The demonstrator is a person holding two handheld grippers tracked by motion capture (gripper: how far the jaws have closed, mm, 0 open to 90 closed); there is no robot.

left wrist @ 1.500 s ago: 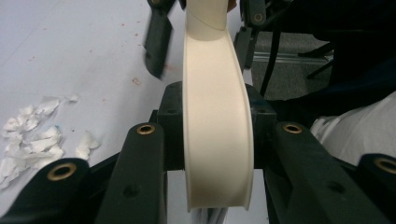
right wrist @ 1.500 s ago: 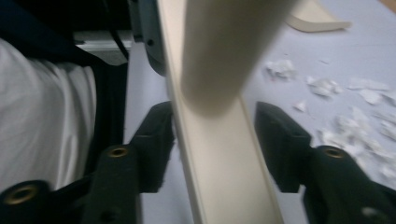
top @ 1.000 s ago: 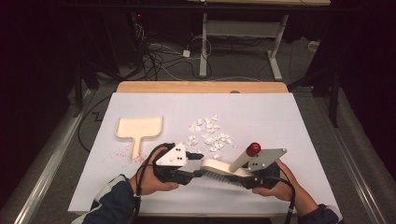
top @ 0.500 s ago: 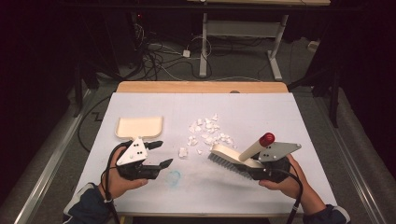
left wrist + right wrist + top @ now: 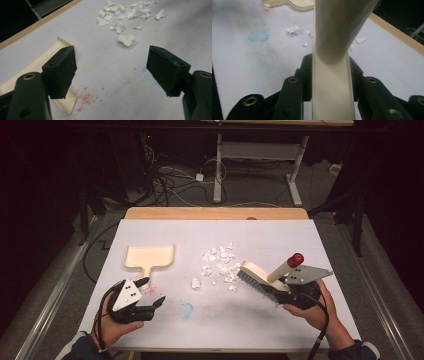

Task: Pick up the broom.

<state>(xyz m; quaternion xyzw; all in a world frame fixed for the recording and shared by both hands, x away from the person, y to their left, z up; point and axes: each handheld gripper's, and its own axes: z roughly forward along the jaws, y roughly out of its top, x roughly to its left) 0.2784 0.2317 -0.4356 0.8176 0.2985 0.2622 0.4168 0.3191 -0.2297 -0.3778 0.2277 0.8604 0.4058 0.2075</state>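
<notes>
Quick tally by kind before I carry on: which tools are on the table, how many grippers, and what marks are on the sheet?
Brush: 1
Dustpan: 1
Paper-scrap pile: 1
Grippers: 2, left gripper open, right gripper shut on the brush
Blue ring mark: 1
Red speckle patch: 1
Total: 7

dark room; grey floor (image 5: 385, 285) strewn with cables (image 5: 175, 175); a white-legged desk (image 5: 260, 155) behind.
</notes>
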